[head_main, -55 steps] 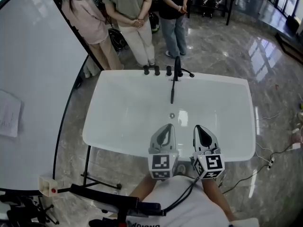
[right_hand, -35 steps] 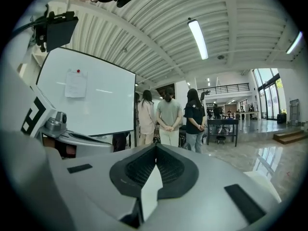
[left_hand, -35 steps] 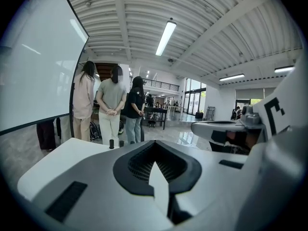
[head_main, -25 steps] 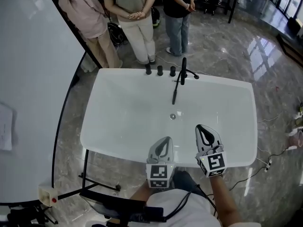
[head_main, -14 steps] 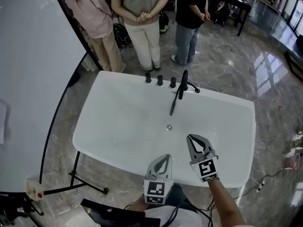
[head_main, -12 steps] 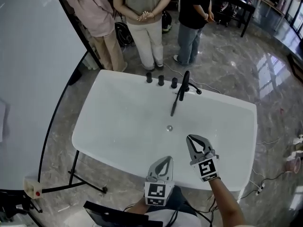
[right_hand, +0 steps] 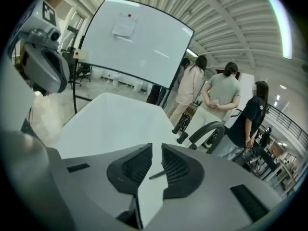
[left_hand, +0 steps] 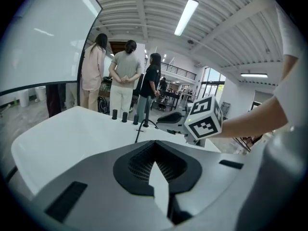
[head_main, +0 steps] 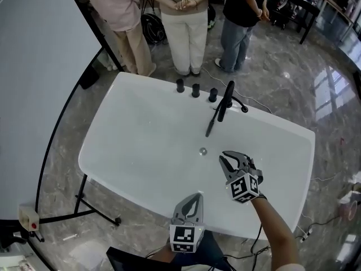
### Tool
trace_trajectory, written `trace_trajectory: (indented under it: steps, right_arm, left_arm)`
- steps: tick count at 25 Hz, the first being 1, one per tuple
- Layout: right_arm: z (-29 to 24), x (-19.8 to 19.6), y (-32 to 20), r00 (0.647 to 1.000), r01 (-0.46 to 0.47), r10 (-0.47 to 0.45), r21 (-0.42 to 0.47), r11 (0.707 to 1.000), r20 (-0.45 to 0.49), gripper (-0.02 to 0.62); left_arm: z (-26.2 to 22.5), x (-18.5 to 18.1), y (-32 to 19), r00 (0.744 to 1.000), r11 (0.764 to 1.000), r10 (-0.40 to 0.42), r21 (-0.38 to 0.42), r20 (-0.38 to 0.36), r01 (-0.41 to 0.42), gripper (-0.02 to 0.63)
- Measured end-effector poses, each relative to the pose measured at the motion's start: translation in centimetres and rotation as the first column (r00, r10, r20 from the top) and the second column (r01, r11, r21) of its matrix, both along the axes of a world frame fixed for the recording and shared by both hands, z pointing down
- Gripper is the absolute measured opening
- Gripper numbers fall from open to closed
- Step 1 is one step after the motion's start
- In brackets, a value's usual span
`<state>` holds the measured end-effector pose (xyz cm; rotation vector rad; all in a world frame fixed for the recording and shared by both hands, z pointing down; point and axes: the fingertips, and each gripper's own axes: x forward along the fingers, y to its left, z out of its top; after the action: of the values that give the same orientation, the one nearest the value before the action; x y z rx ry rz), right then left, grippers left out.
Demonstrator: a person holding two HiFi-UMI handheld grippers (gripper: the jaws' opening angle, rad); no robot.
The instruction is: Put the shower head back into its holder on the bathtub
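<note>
While left tongs (head_main: 196, 196) sit closed, shower head (head_main: 210, 127) seemingly lies in bathtub (head_main: 130, 134).

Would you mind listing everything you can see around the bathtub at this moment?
bathtub: one, white, centre of the head view
knobs: three, black, in a row on the far rim
tap: one, black, arched, on the far rim right of the knobs
shower head: one, black, thin, lying inside the tub below the tap
drain: one, silver, tub floor
people: three, standing beyond the far rim
whiteboard: one, white, left of the tub
floor: grey marble, all round
left gripper: one, grey, at the near rim, jaws shut, empty
right gripper: one, grey, over the tub near the drain; jaws have just been opening, nothing between them
</note>
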<state>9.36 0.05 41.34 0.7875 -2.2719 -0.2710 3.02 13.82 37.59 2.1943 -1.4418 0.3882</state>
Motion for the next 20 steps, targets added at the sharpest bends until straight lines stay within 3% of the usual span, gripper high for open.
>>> trace_trajectory:
  steps: [5,10,14,20]
  right_arm:
    - [7.0,-1.7,-2.8,0.978,0.124,-0.123,-0.002,0.992,-0.169,0.111]
    - [14.1,-2.8,-6.2,0.904,0.241,-0.232,-0.021,0.970,-0.360,0.153]
    - [19.4,-3.1,-8.7,0.791,0.327,-0.304,-0.053,0.944,-0.531,0.196]
    - [26.6,-2.3,-12.4,0.547,0.446,-0.378,-0.122,0.887,-0.747,0.232]
  left_arm:
    - [3.4,-0.6,-0.3,1.000,1.000,0.007,-0.022,-0.013,-0.008,-0.003]
    - [6.8,-2.6,-1.5,0.998,0.998,-0.049,-0.032,-0.048,0.047,-0.004]
    - [8.8,-3.9,-1.9,0.995,0.996,-0.082,-0.035,-0.058,0.081,-0.003]
    - [12.0,-5.6,-3.2,0.986,0.988,-0.145,-0.061,-0.081,0.140,-0.003]
